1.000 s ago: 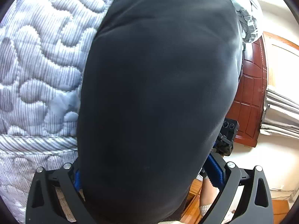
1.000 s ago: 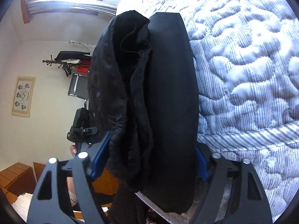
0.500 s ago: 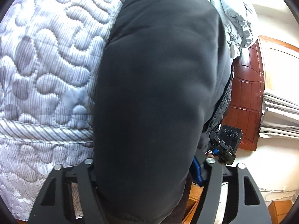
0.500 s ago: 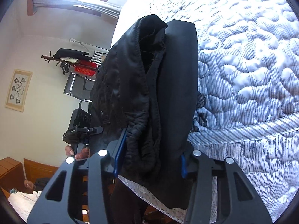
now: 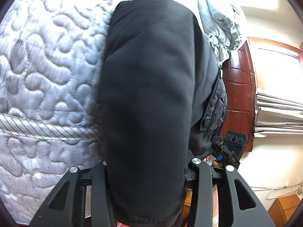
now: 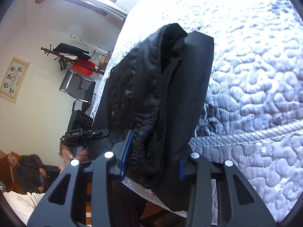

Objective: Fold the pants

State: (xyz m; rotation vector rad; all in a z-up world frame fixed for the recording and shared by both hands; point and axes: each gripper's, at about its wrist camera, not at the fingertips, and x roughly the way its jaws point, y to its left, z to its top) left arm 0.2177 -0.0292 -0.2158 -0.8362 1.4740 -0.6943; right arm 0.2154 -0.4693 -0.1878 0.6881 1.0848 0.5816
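Note:
The black pants are folded into a thick bundle that lies over the edge of the quilted mattress. My left gripper is shut on the smooth leg end of the bundle, which hides the fingertips. My right gripper is shut on the other side, where the gathered waistband and the folded layers stand between the blue pads. Each gripper shows in the other's view, the right one and the left one.
A grey blanket is bunched at the far end of the bed. A dark red headboard stands beyond it. A folding chair, a coat rack and a seated person are off the bed's side.
Both grippers have drawn back toward the bed's edge with the pants held in them. The bundle looks smaller and more mattress shows. Both jaws have closed in tighter on the cloth.

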